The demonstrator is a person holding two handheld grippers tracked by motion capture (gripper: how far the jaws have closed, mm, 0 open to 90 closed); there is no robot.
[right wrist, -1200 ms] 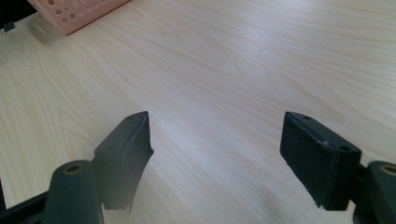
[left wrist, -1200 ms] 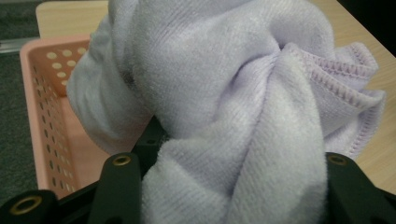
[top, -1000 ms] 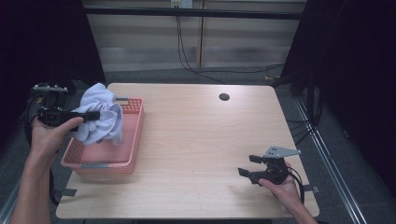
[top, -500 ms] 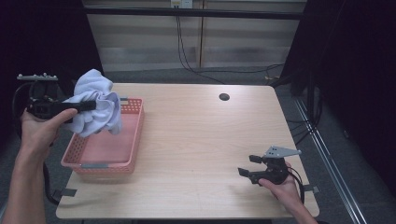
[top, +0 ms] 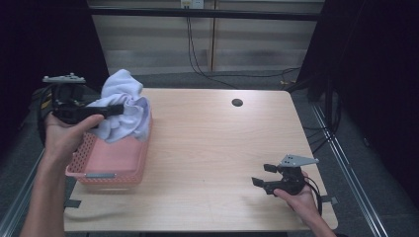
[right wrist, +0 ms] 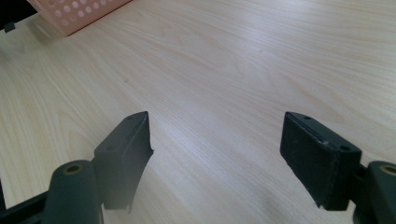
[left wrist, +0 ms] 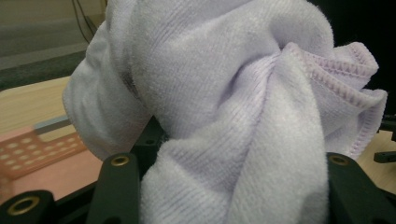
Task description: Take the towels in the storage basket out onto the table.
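Here, at the worktop's (top: 207, 163) nine o'clock edge, the left hand-held gripper (top: 116, 108) holds a bunched lavender microfibre towel (top: 123, 111) above the far end of a pink perforated laundry basket (top: 116, 158). In the left gripper view the towel (left wrist: 224, 107) is wadded between the two black jaws, which pinch a thick fold, while the rest billows over them with a stitched hem loose at three o'clock; the basket's (left wrist: 39, 149) holed wall sits low at eight o'clock.

The grip looks like the weak point. The jaws appear to hold only one fold of a soft, plump cloth, so a quick swing could let the fold creep out and drop the towel back into the basket or onto its rim. The hanging lower folds seem close to the basket's far wall; should they snag there, a pull toward the middle of the worktop would likely drag or tip the light basket. The bundle also blocks that gripper's own camera, so placement would have to be judged from above.

Toward five o'clock, the right hand-held gripper (top: 264, 175) rests low near the front edge, jaws spread and empty over bare wood (right wrist: 224, 74), well apart from the towel. A dark round hole (top: 237, 102) lies at twelve o'clock.
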